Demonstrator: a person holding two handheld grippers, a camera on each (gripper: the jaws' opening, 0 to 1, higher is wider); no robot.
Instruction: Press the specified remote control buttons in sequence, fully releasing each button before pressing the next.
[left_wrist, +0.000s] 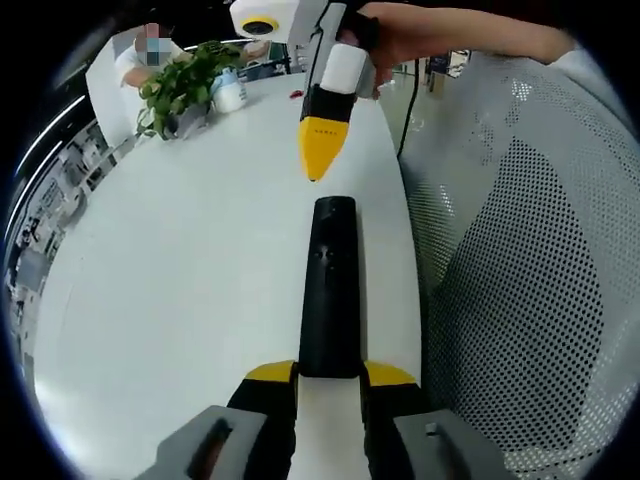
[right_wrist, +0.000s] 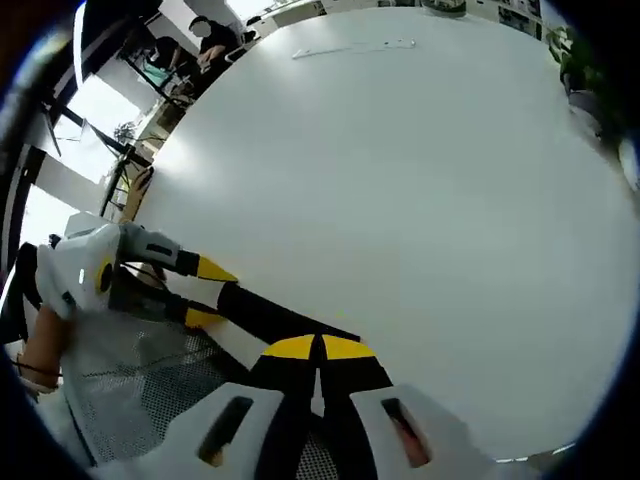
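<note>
**Operator:** What is being held by each claw?

**Technician:** The near end of the remote control (left_wrist: 329, 290) is being pinched between the jaws of the left claw (left_wrist: 329, 374), so the black body is being kept lengthwise over the white worktop (left_wrist: 180, 280), near its edge. The right claw (left_wrist: 318, 160) is being carried with its yellow tips pressed together into a single point, and nothing is being gripped by it. That point is being hovered just beyond the far end of the remote control, apart from it.

**Operator:** Which step is being performed?

**Technician:** An approach to a button is judged to be in hand; no press is being made yet.

**Operator:** What is being required next?

**Technician:** The point is to be lowered squarely onto the specified button, then lifted fully clear. A plant (left_wrist: 185, 85) and a bottle (left_wrist: 229, 90) are being left standing well apart at the far end of the worktop.
</note>
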